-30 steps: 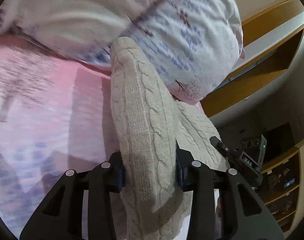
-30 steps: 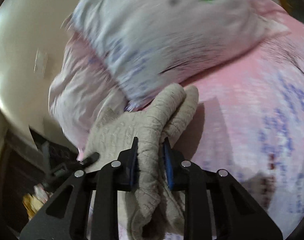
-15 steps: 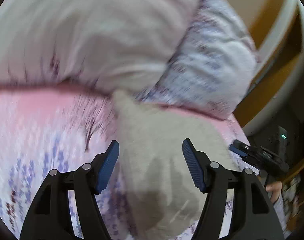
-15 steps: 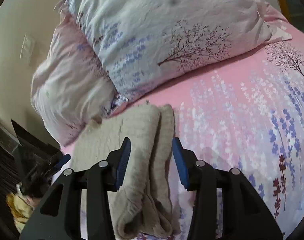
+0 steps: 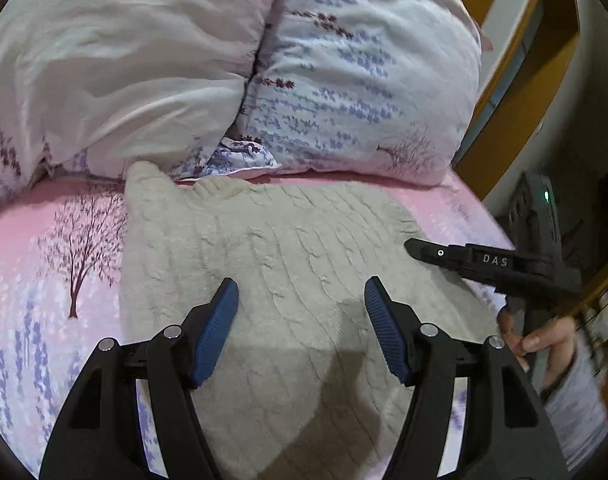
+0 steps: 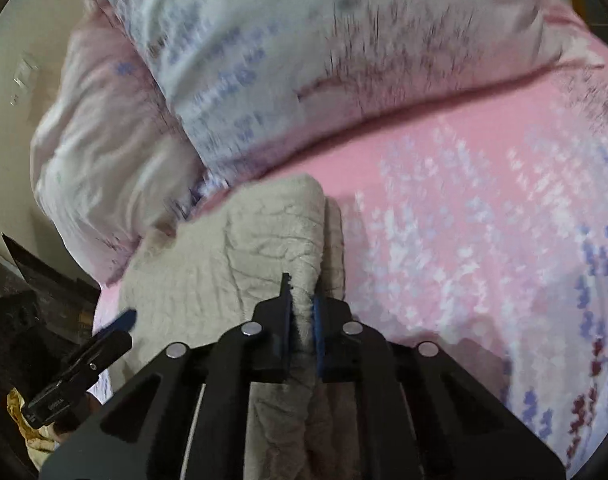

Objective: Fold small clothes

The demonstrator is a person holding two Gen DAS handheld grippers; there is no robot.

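In the left wrist view, the letters "DAS" stand in pale print on the black body of the right gripper (image 5: 491, 260), at the right of the scene. In the right wrist view, a small pale label on the left gripper (image 6: 56, 402) is too blurred to read.

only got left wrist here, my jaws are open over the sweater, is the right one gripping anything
observer: yes, the right gripper is shut on a raised fold of the cream sweater.
operator: which edge
observer: the edge beside the open pink sheet; two layers show there, side by side.
operator: pillows in the way
observer: no, the pillow lies beyond the fold, though that view is blurred.
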